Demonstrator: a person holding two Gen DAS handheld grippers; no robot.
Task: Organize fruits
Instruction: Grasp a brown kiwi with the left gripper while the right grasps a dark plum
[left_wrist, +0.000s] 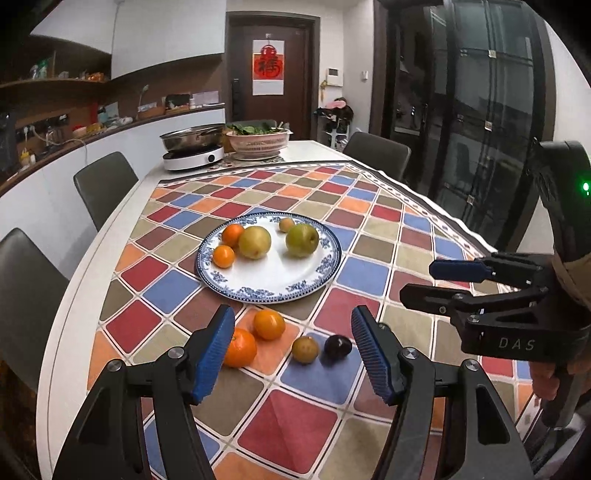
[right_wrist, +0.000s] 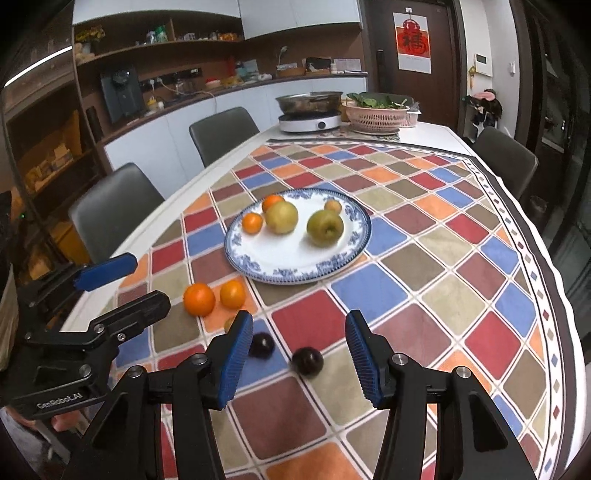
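A blue-rimmed white plate (left_wrist: 273, 280) (right_wrist: 288, 258) holds two oranges, two green-yellow pears (left_wrist: 302, 240) (right_wrist: 325, 228) and a small brown fruit. On the cloth in front of it lie two oranges (left_wrist: 269, 324) (right_wrist: 199, 299), a small brown fruit (left_wrist: 305, 349) and a dark plum (left_wrist: 338, 346) (right_wrist: 261, 344). The right wrist view shows a second dark plum (right_wrist: 307, 362). My left gripper (left_wrist: 293, 354) is open and empty above the loose fruit. My right gripper (right_wrist: 295, 360) is open and empty, with the second plum between its fingers.
A colourful checked cloth (left_wrist: 369, 273) covers the white table. At the far end stand an induction cooker with a steel pan (left_wrist: 194, 147) and a pink colander of greens (left_wrist: 258, 140). Grey chairs (left_wrist: 105, 184) line the table's sides.
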